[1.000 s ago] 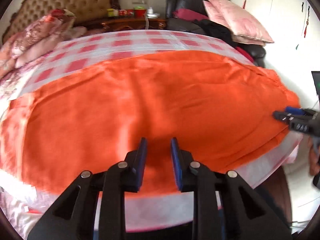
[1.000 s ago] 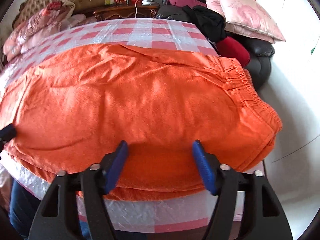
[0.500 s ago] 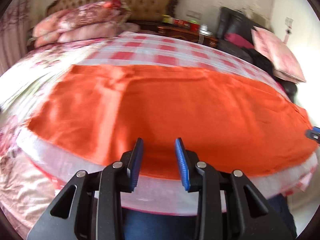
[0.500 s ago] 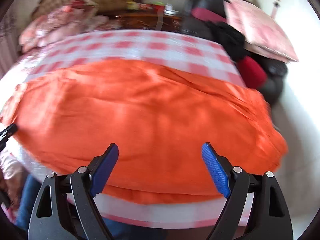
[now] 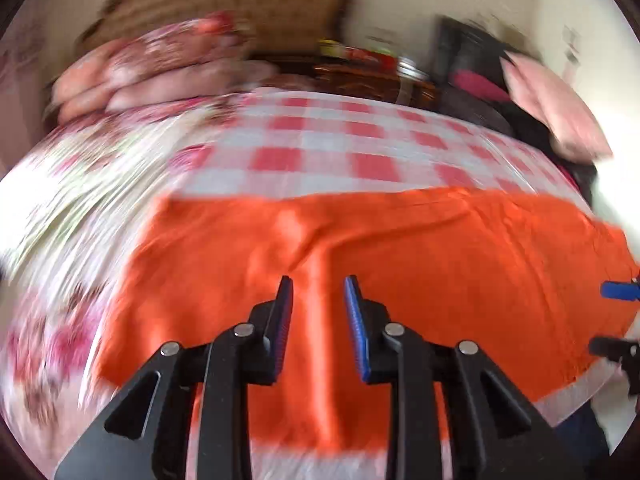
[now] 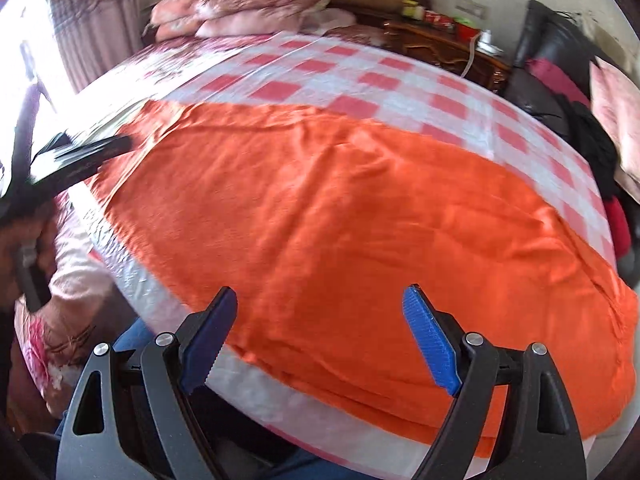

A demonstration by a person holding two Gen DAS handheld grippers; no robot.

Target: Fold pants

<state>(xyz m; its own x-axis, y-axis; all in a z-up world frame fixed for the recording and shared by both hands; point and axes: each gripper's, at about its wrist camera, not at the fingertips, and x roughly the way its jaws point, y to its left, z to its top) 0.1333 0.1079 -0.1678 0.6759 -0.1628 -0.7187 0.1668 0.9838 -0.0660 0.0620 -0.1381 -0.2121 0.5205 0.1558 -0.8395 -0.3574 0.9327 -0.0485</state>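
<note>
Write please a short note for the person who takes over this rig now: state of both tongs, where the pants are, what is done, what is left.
Left tongs: narrow gap, closing, nothing gripped, over the orange pants.
Right tongs: wide open, empty, above the pants' near edge.
Pants: flat on the checked cloth on the bed, apparently doubled into layers; waistband end toward the right.
Done: pants laid out flat.
Left: grasp one end and fold it across, probably.

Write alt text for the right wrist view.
Orange pants lie spread flat on a red-and-white checked cloth covering a bed. The right tongs hover wide open and empty over the near edge. The left tongs show at the far left.
</note>
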